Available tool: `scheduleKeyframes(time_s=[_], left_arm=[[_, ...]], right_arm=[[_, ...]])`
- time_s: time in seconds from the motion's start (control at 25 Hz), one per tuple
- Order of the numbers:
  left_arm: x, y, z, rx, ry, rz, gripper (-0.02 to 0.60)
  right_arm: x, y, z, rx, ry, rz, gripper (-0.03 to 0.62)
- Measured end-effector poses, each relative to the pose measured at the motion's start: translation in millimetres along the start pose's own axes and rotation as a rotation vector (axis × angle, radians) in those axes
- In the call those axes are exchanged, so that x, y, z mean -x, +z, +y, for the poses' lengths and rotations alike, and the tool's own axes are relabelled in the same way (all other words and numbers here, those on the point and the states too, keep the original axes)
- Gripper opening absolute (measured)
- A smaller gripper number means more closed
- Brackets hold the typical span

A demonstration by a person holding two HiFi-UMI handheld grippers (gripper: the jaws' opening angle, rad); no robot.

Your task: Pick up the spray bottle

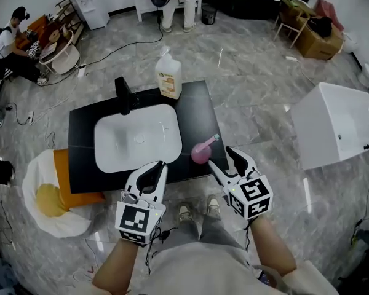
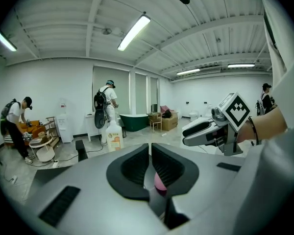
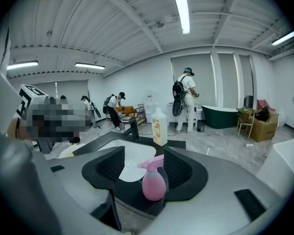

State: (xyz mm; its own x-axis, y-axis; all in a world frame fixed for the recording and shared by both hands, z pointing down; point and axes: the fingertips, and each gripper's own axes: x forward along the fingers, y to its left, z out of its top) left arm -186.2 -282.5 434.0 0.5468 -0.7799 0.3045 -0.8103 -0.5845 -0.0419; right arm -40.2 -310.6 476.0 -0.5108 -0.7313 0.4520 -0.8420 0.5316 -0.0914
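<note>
Currently the approach step: the right claw (image 1: 224,163) is spread wide and empty, aimed at the pink spray bottle (image 1: 202,152). The bottle stands upright on the dark worktop (image 1: 190,103) at its near edge, just ahead of that claw and framed between its jaws, touching neither pad. Off to the bottle's far side, the left claw (image 1: 154,172) is clenched on nothing. Next move, likely: push the right claw forward until the pads flank the bottle's body below the trigger head, then squeeze and lift.
</note>
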Motion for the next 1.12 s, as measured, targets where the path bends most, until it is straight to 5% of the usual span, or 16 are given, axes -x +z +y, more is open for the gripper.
scheduleKeyframes(time_s=[0.36,0.8,1.12], left_arm=[[-36,-55,2,0.085,0.04,0.113,0.034],[-66,-88,19,0.199,0.096,0.156,0.034],[-69,-95,12,0.162,0.105,0.173,0.034]], right_arm=[[-53,-58,-19,-0.014,0.054,0.127,0.273],[-100,-104,-27,-0.031,0.087,0.193,0.274],[-123,-103,-22,0.008,0.099,0.17,0.276]])
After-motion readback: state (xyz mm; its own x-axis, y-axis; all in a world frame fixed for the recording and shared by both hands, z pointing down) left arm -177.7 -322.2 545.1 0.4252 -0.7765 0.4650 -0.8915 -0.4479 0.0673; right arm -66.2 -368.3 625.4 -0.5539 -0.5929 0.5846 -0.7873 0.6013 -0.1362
